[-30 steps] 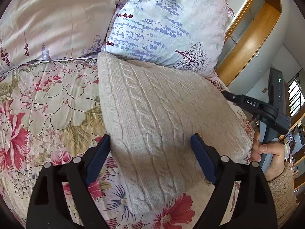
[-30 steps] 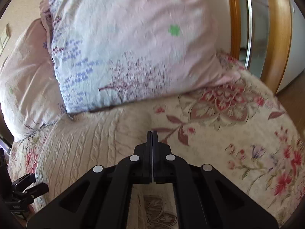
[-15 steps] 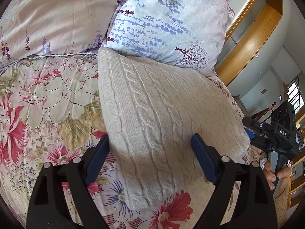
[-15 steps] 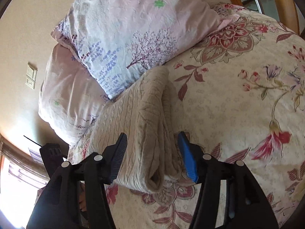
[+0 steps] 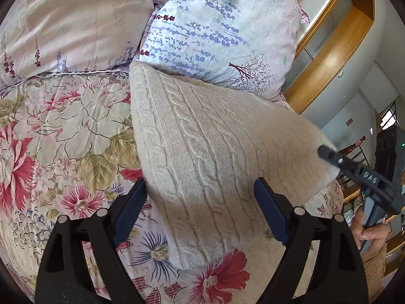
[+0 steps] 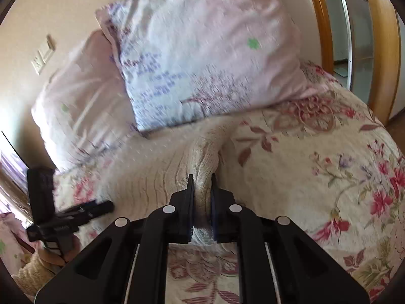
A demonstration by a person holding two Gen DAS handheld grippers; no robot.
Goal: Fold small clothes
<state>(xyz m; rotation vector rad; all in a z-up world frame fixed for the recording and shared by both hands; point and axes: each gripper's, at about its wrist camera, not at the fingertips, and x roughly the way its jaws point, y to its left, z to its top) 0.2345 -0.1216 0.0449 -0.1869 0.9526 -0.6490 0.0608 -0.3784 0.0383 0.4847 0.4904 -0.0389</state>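
Cream cable-knit sweater (image 5: 215,157) folded on floral bedspread (image 5: 63,131), far edge against pillow (image 5: 215,30). Right gripper (image 6: 201,202) pinches bunched edge — bite looks shallow, view blurred. Left gripper (image 5: 200,210) wide open, empty, straddling near corner. Risk: knit slips, fold sags.

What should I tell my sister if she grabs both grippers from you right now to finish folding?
Right gripper: shut on the near right edge of the beige cable-knit sweater, pinching a bunch of it.
Left gripper: open, fingers either side of the sweater's near end, holding nothing.
The sweater lies on the floral bedspread, its far end against the lavender-print pillow. It already looks folded into a narrow stack.
Left to do: probably carry the pinched edge across for one more fold, or let go and smooth it flat. I can't tell which from here.
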